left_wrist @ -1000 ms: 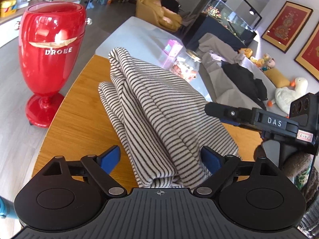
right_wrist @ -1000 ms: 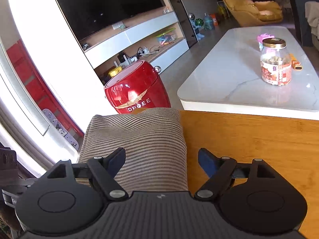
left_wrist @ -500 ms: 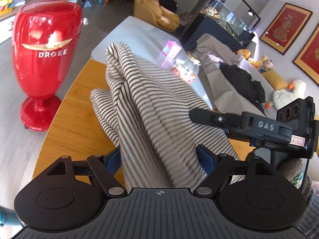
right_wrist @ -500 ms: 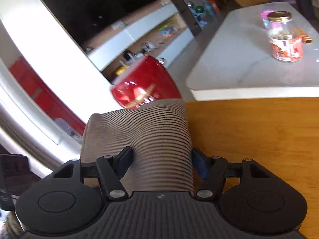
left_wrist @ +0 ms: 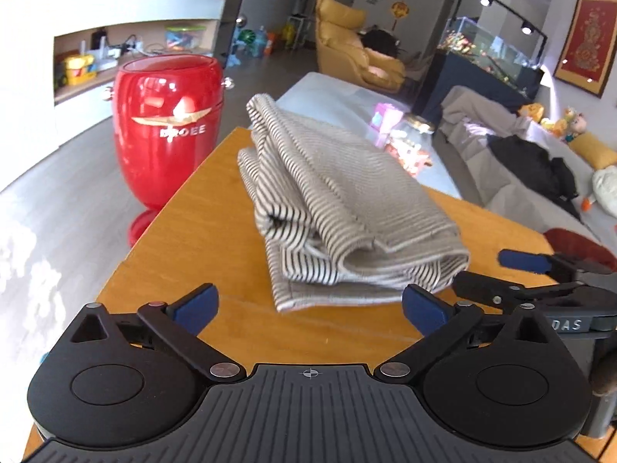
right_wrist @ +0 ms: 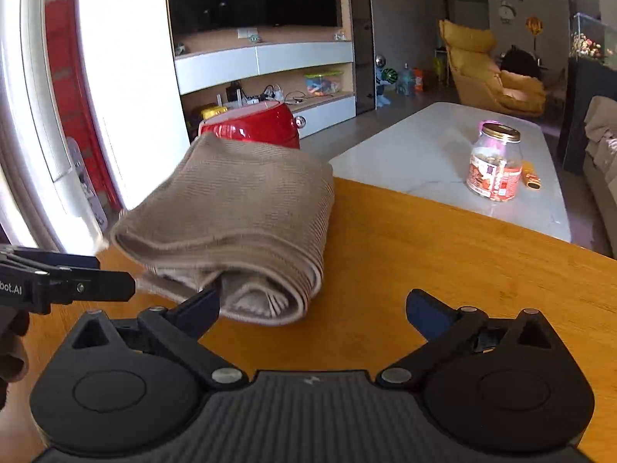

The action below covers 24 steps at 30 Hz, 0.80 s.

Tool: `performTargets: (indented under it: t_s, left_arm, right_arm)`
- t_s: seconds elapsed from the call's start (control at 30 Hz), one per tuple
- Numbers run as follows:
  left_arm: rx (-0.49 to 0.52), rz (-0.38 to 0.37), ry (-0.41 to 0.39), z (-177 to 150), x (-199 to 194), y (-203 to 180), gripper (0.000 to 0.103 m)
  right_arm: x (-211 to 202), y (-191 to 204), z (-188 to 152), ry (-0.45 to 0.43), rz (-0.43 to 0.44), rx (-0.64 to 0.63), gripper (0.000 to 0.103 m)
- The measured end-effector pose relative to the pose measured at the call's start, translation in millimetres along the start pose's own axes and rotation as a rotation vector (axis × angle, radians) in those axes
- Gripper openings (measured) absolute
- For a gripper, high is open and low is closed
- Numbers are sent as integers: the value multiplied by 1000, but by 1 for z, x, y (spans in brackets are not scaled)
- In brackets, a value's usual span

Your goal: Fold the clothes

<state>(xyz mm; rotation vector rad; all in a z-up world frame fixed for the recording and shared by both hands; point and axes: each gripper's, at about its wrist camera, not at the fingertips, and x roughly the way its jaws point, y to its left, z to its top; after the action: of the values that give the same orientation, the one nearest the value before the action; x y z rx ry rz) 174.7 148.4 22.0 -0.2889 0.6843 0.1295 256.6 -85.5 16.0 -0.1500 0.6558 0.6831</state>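
I see both my left gripper (left_wrist: 308,305) and right gripper (right_wrist: 312,308) spread wide, empty; the folded striped garment (left_wrist: 339,212) hides its inner layers mid-frame.

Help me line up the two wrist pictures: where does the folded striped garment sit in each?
Left wrist: the striped garment lies centre frame on the wooden table, just beyond the open left tongs.
Right wrist: the striped garment lies left of centre, by the left finger of the open right tongs.
Shared landmark: the red urn behind the garment.
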Motion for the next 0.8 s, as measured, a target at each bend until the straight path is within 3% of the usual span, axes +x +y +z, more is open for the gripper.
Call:
performTargets:
  t_s: [0.13, 0.23, 0.3, 0.43, 0.8]
  left_arm:
    - [21, 81, 58, -17, 6, -22, 103]
    - [75, 177, 38, -24, 11, -38, 103]
    - [111, 248, -21, -34, 14, -47, 103]
    - [29, 325, -41, -36, 13, -54, 103]
    - [6, 343, -44, -39, 7, -55, 103]
  right_arm:
    - [-1, -4, -14, 53, -19, 20, 103]
    - [0, -4, -14, 49, -44, 11, 103]
    - [1, -3, -15, 47, -61, 6, 103]
    - [2, -2, -16, 42, -94, -6, 103]
    - [2, -2, -18, 40, -106, -12, 103]
